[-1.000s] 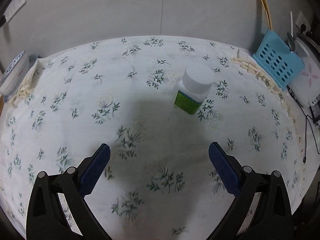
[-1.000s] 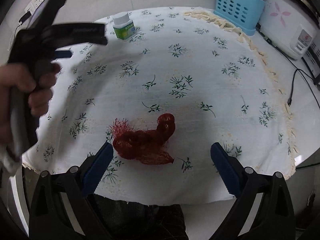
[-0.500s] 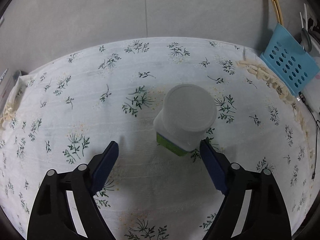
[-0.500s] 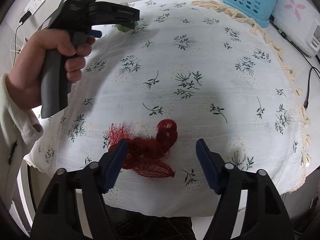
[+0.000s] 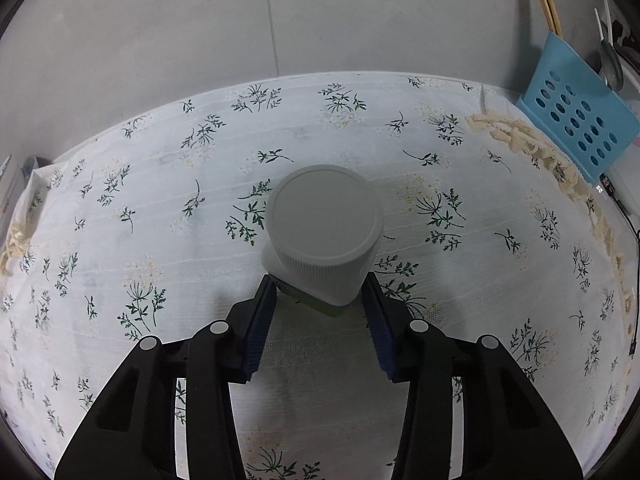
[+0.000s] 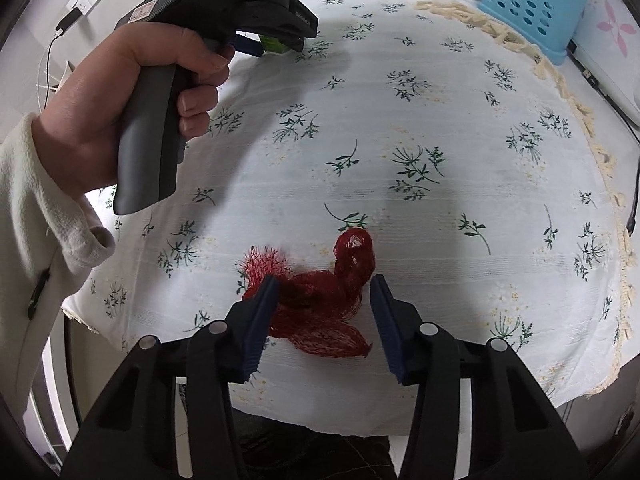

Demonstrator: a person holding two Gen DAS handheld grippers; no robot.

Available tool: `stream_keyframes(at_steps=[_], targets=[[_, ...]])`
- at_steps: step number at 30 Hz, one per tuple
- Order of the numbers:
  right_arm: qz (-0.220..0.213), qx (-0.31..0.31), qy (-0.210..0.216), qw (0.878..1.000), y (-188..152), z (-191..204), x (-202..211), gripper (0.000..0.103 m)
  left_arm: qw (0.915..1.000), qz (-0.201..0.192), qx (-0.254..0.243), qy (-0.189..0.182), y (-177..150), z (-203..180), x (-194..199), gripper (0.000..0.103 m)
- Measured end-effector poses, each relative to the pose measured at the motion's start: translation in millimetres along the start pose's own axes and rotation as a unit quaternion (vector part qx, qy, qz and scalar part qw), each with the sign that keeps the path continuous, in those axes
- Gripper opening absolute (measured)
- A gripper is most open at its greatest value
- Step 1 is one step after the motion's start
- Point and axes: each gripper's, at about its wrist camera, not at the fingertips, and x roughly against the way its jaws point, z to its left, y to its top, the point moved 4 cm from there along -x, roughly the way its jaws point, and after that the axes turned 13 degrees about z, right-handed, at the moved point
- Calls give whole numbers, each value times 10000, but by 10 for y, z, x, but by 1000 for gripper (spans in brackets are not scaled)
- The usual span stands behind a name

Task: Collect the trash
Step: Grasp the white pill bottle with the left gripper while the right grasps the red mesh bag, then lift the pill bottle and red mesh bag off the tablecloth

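A white-capped bottle (image 5: 322, 232) with a green label stands on the floral tablecloth (image 5: 160, 200). My left gripper (image 5: 320, 292) is closed around its body, blue pads touching both sides. In the right wrist view the bottle's green label (image 6: 276, 45) shows under the left gripper. A crumpled red mesh net (image 6: 320, 304) lies near the table's front edge. My right gripper (image 6: 322, 294) straddles the net, its jaws partly closed on either side; the left pad touches the mesh, the right pad is just off it.
A blue perforated basket (image 5: 580, 120) stands at the table's right rear; it also shows in the right wrist view (image 6: 528, 4), beside a white rice cooker (image 6: 612, 40). A black cable (image 6: 634, 200) hangs off the right edge. A wall lies behind the table.
Both grippers moved forward and narrowed. The left one reached the bottle and closed on it. The right one came down over the red net.
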Motion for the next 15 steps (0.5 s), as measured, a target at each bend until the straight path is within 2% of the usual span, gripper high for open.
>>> stream_keyframes(at_steps=[7, 10, 11, 12, 15], targets=[[121, -57, 63, 9999, 59, 40, -91, 46, 9999, 13, 75, -111, -84, 100, 73, 43], [115, -109, 78, 9998, 77, 45, -109, 32, 9999, 3, 60, -134, -137, 153, 129, 43], [152, -123, 142, 9997, 83, 51, -118, 23, 9999, -3, 47, -124, -155, 168, 147, 43], [164, -144, 171, 9996, 85, 54, -122, 19, 9999, -4, 45, -122, -167, 179, 162, 43], [175, -232, 230, 9993, 90, 66, -129, 16, 9999, 18, 88, -126, -223, 234, 210, 43]])
